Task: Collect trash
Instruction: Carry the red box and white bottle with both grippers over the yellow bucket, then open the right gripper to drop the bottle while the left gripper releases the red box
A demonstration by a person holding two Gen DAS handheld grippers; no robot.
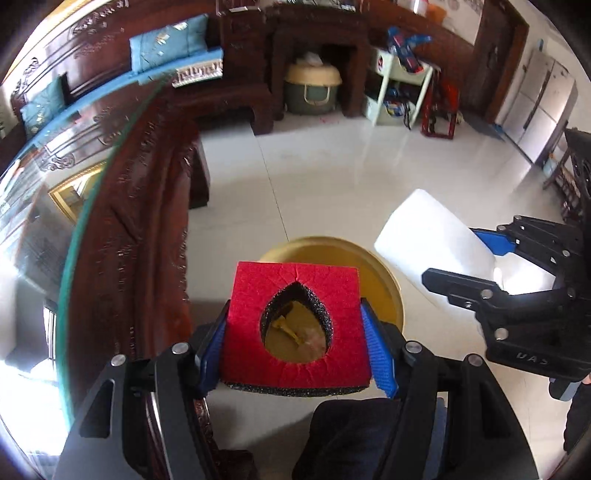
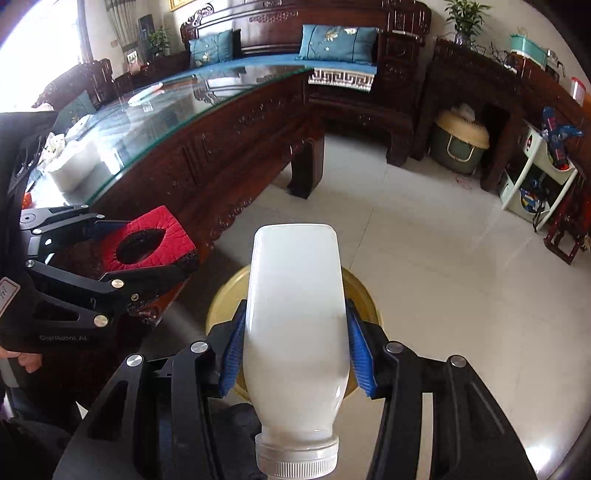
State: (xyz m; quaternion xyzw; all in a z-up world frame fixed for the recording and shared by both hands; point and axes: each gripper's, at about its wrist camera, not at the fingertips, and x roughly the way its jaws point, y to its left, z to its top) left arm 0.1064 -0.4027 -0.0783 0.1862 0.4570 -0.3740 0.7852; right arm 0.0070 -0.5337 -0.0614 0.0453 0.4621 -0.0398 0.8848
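Left wrist view: your left gripper [image 1: 295, 328] pinches a red square foam pad with a teardrop hole [image 1: 295, 325] above the round yellow bin [image 1: 384, 284] on the pale tiled floor [image 1: 332, 177].

Right wrist view: your right gripper [image 2: 295, 354] clamps a white plastic bottle [image 2: 295, 325], ribbed cap toward the camera, over that bin [image 2: 221, 306], beside the glass-topped carved wooden table [image 2: 192, 147].

A home living room, furnished in carved dark wood.

A long carved wooden sofa [image 2: 306, 48] with teal cushions [image 2: 338, 42] lines the wall behind a glass-topped worktop [image 2: 162, 118] of the same dark wood. Pale glossy tiles cover the floor [image 2: 424, 236]. A potted plant [image 2: 466, 20] stands on a side cabinet, a white rack [image 2: 535, 177] holds toys, and a tall pale refrigerator [image 1: 535, 107] stands beside a wooden door.
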